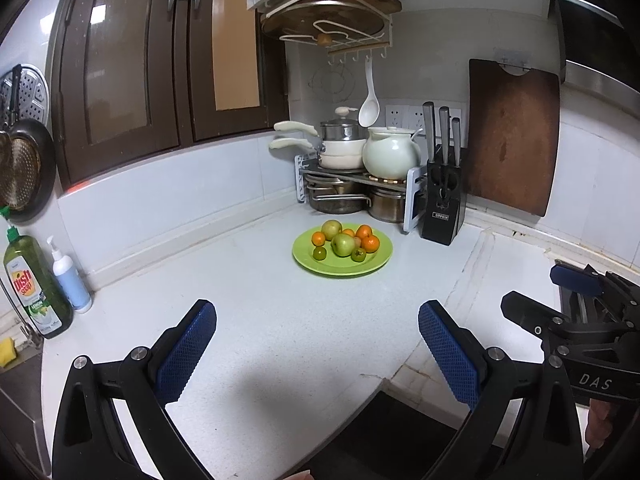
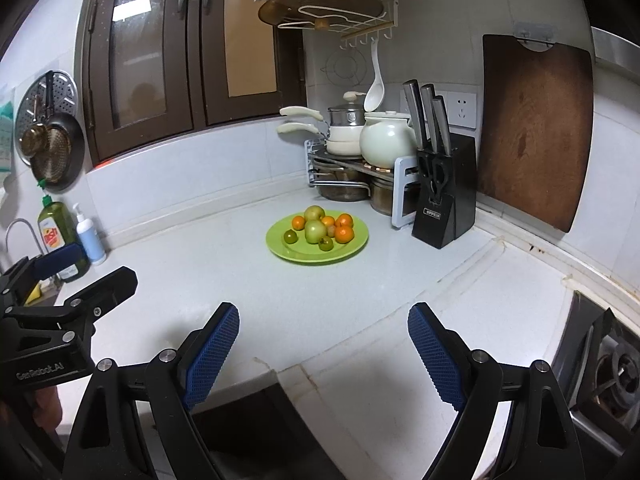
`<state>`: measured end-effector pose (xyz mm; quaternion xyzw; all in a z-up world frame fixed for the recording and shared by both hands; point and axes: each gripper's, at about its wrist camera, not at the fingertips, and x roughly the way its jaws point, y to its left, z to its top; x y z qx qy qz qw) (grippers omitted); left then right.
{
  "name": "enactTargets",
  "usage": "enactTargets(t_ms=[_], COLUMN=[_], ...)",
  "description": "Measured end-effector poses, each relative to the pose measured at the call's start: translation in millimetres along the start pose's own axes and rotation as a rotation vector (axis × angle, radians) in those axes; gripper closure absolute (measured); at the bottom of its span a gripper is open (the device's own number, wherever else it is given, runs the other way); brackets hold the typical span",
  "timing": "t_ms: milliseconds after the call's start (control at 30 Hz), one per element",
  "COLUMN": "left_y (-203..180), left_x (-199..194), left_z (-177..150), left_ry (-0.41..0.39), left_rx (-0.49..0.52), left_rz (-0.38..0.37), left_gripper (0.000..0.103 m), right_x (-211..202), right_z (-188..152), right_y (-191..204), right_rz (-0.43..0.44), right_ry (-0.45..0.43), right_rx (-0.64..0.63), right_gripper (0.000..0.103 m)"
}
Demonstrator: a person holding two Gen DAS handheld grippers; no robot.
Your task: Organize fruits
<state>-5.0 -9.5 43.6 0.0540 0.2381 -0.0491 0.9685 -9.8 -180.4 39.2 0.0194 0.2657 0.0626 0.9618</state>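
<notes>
Both grippers' jaws spread, empty (left gripper (image 1: 317, 354), right gripper (image 2: 323, 354)); fruits (image 1: 345, 241) piled on green plate (image 1: 308, 258) toward counter's (image 1: 240, 320) back corner; none lie loose

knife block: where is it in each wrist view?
Left wrist: knife block right of centre, mid-height, against the hanging cutting board.
Right wrist: knife block right of centre, mid-height, beside the pot rack.
Shared landmark: green fruit plate on the counter, just left of the block in both.
</notes>
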Motion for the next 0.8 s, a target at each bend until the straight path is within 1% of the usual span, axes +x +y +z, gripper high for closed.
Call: enactTargets(t_ms=[267, 433, 800], left_y=[-6, -11, -10], left_x=[-6, -8, -7], left_z=[-3, -4, -4], left_ry=[-0.004, -0.005, -0.001], left_rx=[-0.005, 0.0, -0.002], left_rz=[-0.009, -0.001, -0.004], left_gripper=[0.0, 0.0, 0.0], right_x=[-7, -8, -8], right_z=[-1, -2, -1], right_y=[-3, -4, -2], right_rz=[0.003, 0.006, 0.006], right_ry=[-0.008, -0.01, -0.013], right_rx=[-0.01, -0.012, -0.009], right_gripper=[0.016, 0.016, 0.016])
